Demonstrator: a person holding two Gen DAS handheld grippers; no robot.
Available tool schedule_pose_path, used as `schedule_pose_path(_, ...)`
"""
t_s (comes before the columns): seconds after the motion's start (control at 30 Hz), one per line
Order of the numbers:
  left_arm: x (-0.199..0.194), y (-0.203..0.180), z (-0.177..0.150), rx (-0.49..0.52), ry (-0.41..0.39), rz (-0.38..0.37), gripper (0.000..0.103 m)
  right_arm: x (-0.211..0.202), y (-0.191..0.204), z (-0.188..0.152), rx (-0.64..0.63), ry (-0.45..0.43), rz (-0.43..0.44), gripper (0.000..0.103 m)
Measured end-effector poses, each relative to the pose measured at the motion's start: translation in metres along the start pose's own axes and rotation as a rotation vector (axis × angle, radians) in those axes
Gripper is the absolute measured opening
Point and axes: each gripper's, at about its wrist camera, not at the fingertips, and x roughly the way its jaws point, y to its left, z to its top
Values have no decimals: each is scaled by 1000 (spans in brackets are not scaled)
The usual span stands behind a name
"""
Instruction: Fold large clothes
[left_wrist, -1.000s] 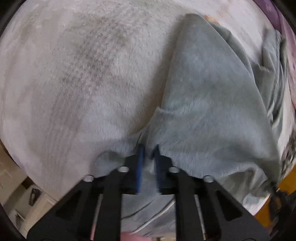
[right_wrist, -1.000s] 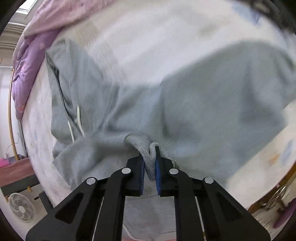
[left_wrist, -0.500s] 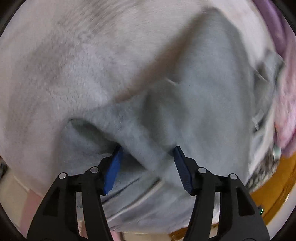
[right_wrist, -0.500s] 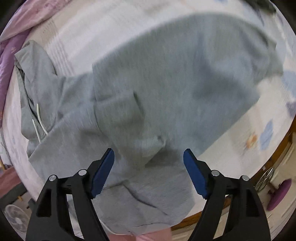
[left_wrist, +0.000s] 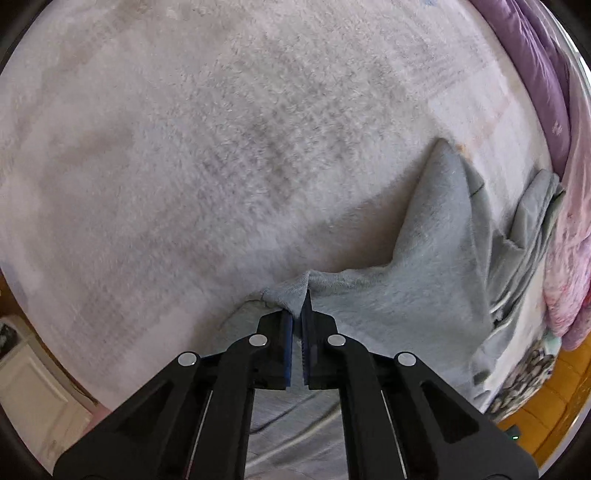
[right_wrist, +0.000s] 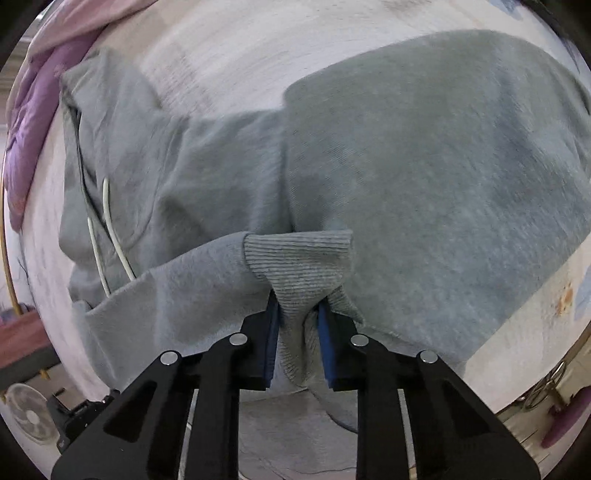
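Pale bedspread (left_wrist: 221, 147), purple quilt (right_wrist: 29, 122), floor fan (right_wrist: 27, 417).

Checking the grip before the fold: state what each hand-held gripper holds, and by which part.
Left hand-held gripper pinches the grey hoodie at a fabric edge; right hand-held gripper clamps its ribbed cuff.

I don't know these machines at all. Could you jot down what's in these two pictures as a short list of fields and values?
Garment: grey hoodie, spread partly folded on the bed
Surface: white fleecy blanket
Left gripper: shut on a pinch of hoodie edge
Right gripper: fingers closed on the ribbed cuff
Drawstrings: two white cords lying on the hood side
Bedding nearby: purple and pink quilt at the bed's edge
Background: white fan on the floor
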Motion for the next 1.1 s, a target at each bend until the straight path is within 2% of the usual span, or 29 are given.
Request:
schedule_pose_path(0.07,11,6,-14,15,27,11,6,7,13,-8,-9,14,-14,18)
schedule_pose_path(0.1,19,6,-19,40,67,23,6,12,12,-10,-15,41,-14,18)
schedule_pose_path(0.17,9,6,-22,90,84,38,10,12,7,-14,-22,79,8,18)
schedule_pose_path(0.23,-10,-9,-25,176,81,78,23,-2,12,-17,-49,41,57,18)
schedule_pose_path(0.3,-35,-30,-24,272,55,98,53,-11,18,-18,-77,23,52,18)
schedule_pose_path(0.37,-54,-54,-11,348,30,61,63,-4,19,-16,-66,38,39,18)
schedule_pose_path(0.43,-53,-73,6,388,54,41,63,5,18,-13,-44,51,37,18)
schedule_pose_path(0.5,-38,-98,34,374,90,37,63,9,11,-8,-31,58,35,18)
schedule_pose_path(0.57,-8,-133,67,326,129,39,62,2,6,-10,-32,55,31,18)
schedule_pose_path(0.63,12,-145,81,282,166,62,49,3,9,-12,-34,55,24,18)
schedule_pose_path(0.7,34,-161,97,300,181,89,45,-2,1,-11,-19,55,30,18)
schedule_pose_path(0.77,46,-167,104,345,179,147,39,-6,1,-9,0,56,37,18)
schedule_pose_path(0.8,45,-168,106,356,177,160,30,-10,-4,-6,6,59,38,18)
schedule_pose_path(0.87,32,-168,107,402,123,202,8,-12,-5,-3,17,61,37,18)
schedule_pose_path(0.93,19,-168,106,438,83,191,6,-15,-8,-1,4,57,32,18)
schedule_pose_path(1.03,4,-165,103,494,35,215,6,-22,-2,-1,-34,50,31,18)
schedule_pose_path(1.07,-3,-163,104,500,12,234,3,-24,-1,-1,-35,50,35,18)
schedule_pose_path(1.1,-12,-159,106,512,-44,308,3,-27,0,0,-33,51,48,18)
